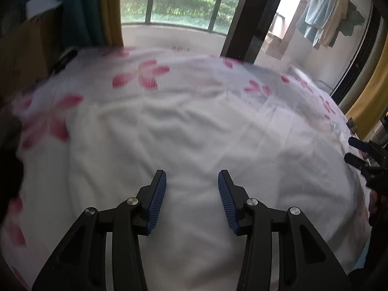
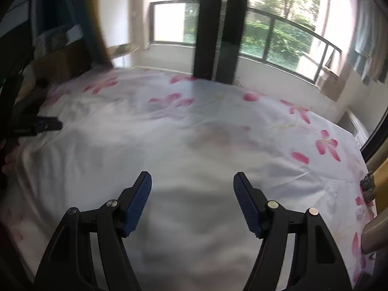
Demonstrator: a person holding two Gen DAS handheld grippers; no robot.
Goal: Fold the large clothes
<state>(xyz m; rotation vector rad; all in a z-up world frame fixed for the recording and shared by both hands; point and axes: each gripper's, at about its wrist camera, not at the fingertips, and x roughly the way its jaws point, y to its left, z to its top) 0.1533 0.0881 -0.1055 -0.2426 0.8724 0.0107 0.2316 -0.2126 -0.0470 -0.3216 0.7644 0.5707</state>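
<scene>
a white garment lies spread flat across a bed sheet printed with pink flowers, wrinkled and blurred. the left claw hangs over its near part, fingers apart and holding nothing. the right claw is likewise spread wide and empty above the pale cloth.
</scene>
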